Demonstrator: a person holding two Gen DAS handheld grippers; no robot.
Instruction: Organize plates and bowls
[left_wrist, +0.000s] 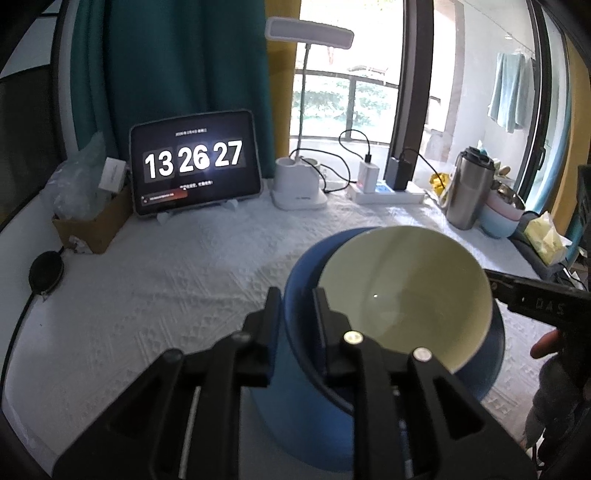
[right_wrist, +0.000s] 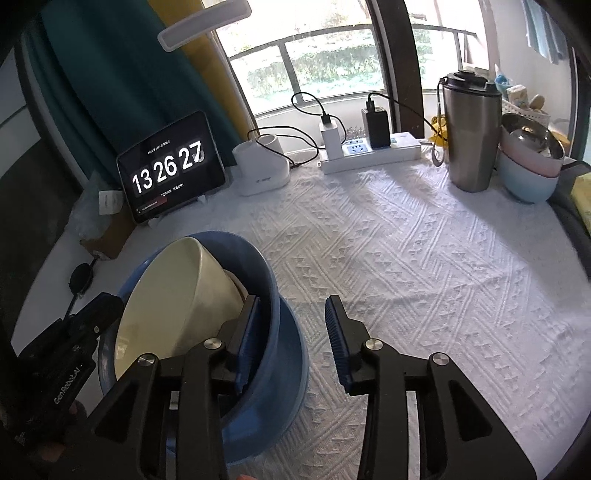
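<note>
Blue bowl (left_wrist: 295, 295), with the cream bowl (left_wrist: 402, 295) tilting inside at four o'clock, is sitting between the left gripper (left_wrist: 297, 301)'s slightly parted, released fingers, while the right gripper (right_wrist: 291, 308) is gaping empty at its two-o'clock rim, so I'd withdraw gently.

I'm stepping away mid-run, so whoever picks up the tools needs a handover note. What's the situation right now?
Left tool: open, fingers astride the rim of the blue bowl.
Right tool: open, astride the opposite rim, not gripping.
Cream bowl: inside the blue bowl, leaning tilted.
Done: cream bowl nested in the blue one.
Left: probably settle it level; the pastel bowl stack stands apart beside the steel tumbler.
</note>
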